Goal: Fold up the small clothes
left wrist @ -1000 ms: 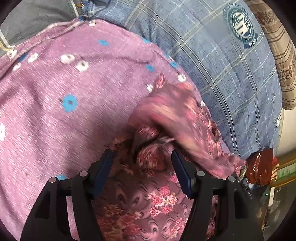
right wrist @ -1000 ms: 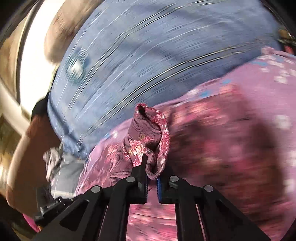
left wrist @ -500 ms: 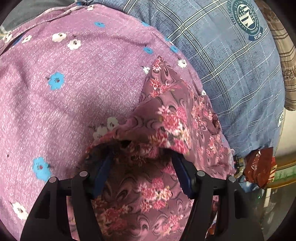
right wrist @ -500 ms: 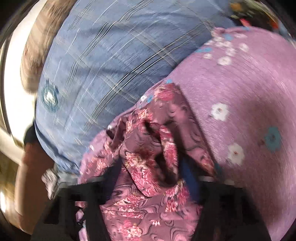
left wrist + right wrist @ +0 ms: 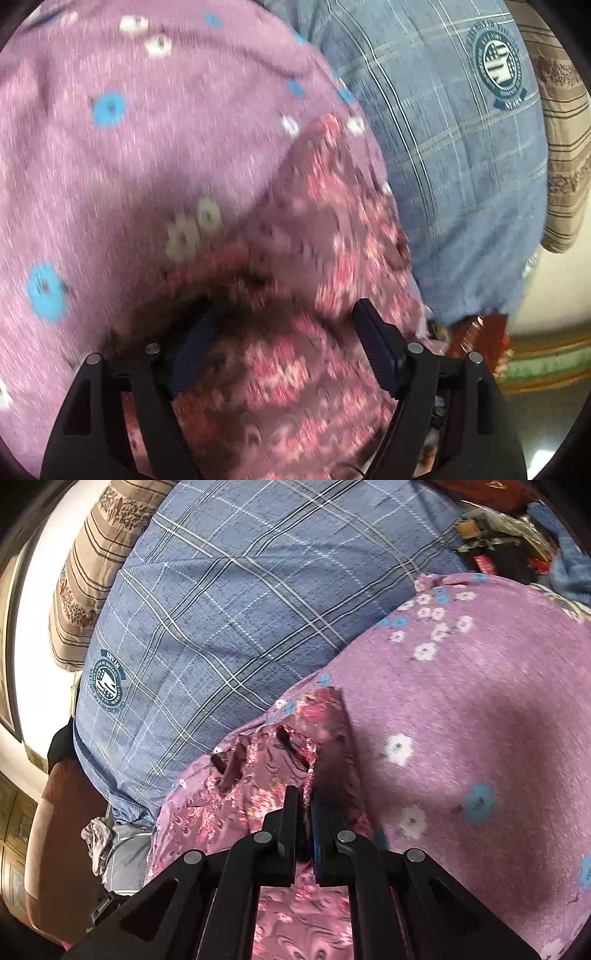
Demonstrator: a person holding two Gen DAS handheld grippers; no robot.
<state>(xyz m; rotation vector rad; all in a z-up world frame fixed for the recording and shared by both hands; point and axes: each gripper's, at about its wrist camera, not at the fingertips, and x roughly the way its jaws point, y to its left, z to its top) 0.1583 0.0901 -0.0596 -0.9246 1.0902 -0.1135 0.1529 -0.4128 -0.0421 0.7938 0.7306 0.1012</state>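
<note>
Fingers of the right gripper point(image 5: 304, 805) are pressing together on a raised fold of the rose-print garment point(image 5: 258, 775), pinching its edge so that the cloth is standing up in a small crumpled peak just ahead of the tips. Below the tips, more of the same maroon-and-pink floral fabric is lying flat under the black linkage.

In the left wrist view, the left gripper point(image 5: 280, 325) is standing wide apart, its blue pads on either side of the rose-print garment point(image 5: 314, 258) without closing on anything; the cloth is bulging up between and beyond them, and the picture is blurring with motion, so finer detail of the folds cannot be told.

Under the garment, a mauve cloth with blue and white flowers point(image 5: 480, 701) is spreading out as the working surface, filling the right half of the right wrist view and the left half of the left wrist view point(image 5: 129, 166). The garment is lying on it, near the edge where the mauve cloth is meeting a blue plaid cushion point(image 5: 240, 609).

Farther out, that cushion point(image 5: 461, 184) is showing a round teal crest point(image 5: 500, 70) near one corner. Beyond it, a brown striped pillow point(image 5: 92, 572) is resting against it. At the far top right of the right wrist view, a jumble of small dark and blue items point(image 5: 517, 542) is sitting too blurred to name.
</note>
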